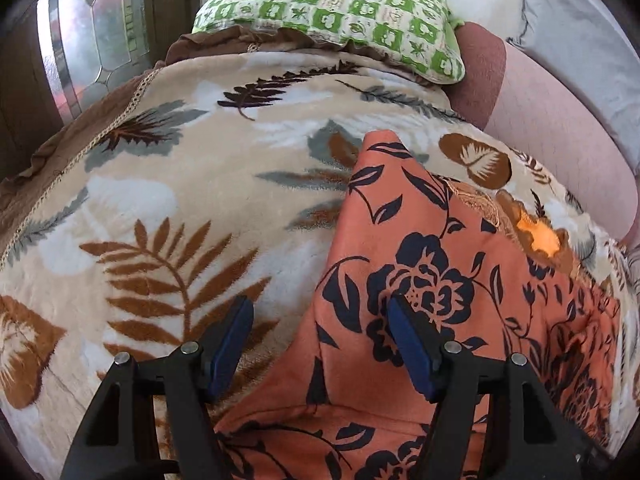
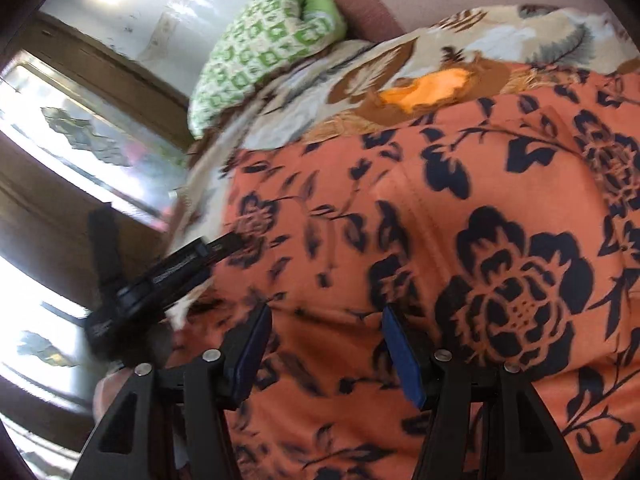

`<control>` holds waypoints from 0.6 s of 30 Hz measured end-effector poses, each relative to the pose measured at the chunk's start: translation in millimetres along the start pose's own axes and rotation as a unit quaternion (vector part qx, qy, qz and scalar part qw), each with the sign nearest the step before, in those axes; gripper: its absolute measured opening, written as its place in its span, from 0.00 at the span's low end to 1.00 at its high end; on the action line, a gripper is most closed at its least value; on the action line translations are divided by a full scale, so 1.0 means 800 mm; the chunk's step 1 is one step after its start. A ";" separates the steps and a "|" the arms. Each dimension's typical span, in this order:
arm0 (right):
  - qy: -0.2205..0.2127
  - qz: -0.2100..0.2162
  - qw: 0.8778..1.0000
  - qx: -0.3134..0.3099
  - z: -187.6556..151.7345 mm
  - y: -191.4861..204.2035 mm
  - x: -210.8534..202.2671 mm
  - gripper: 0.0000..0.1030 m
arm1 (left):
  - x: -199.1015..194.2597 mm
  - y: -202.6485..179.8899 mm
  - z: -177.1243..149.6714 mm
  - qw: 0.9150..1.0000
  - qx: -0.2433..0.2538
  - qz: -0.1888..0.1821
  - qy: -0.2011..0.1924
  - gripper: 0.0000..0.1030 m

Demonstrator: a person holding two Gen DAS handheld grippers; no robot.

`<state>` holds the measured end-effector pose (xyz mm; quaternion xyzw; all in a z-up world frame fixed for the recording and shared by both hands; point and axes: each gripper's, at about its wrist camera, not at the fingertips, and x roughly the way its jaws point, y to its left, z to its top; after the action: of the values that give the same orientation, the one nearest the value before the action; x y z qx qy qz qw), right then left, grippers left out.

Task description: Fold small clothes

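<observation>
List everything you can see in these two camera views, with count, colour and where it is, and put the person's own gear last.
garment: one, orange with dark navy flowers, spread on the blanket, right side in the left wrist view.
blanket: one, beige with brown and grey leaves, covering the bed.
pillow: one, green and white checks, far end of the blanket.
cushion: one, dusty pink, right of the pillow.
window: one, patterned glass in a brown frame, far left.
left claw: one, black with blue pads, open over the garment's left edge.
right claw: one, black with blue pads, open over the garment.
</observation>
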<state>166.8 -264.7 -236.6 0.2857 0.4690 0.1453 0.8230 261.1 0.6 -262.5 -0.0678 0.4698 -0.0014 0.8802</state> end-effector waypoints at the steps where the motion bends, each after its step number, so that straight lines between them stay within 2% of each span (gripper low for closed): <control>1: -0.005 -0.005 1.000 0.002 0.000 -0.002 0.001 0.57 | 0.000 -0.001 -0.001 1.000 0.006 0.000 -0.001 0.69; 3: -0.011 -0.011 1.000 0.008 0.006 -0.006 -0.001 0.56 | 0.002 -0.001 -0.001 1.000 0.015 0.002 0.002 0.69; 5: -0.034 -0.044 0.998 0.004 0.017 -0.013 -0.019 0.56 | 0.005 0.001 -0.002 1.000 0.023 -0.001 0.005 0.69; 8: -0.071 -0.072 0.994 0.046 0.037 -0.046 -0.059 0.56 | 0.007 0.007 -0.001 1.000 0.021 -0.008 0.009 0.71; 10: -0.116 -0.124 0.982 0.088 0.047 -0.078 -0.096 0.56 | 0.006 0.009 -0.001 1.000 0.019 -0.010 0.011 0.71; 11: -0.149 -0.162 0.970 0.105 0.050 -0.095 -0.119 0.57 | 0.005 0.009 0.000 1.000 0.020 -0.009 0.009 0.71; 12: -0.170 -0.175 0.962 0.121 0.052 -0.107 -0.135 0.59 | 0.003 0.008 0.000 1.000 0.023 -0.007 0.006 0.71; 15: -0.202 -0.141 0.954 0.173 0.052 -0.135 -0.169 0.59 | -0.013 -0.001 0.003 0.999 0.043 -0.002 -0.024 0.70; 18: -0.197 -0.122 0.961 0.152 0.054 -0.127 -0.168 0.59 | -0.036 -0.013 0.007 0.996 0.060 -0.026 -0.062 0.70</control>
<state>130.9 -428.4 -188.7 0.3713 0.3456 -0.0880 0.8573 250.3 -7.2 -234.1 -0.0267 0.4111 -0.0481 0.9099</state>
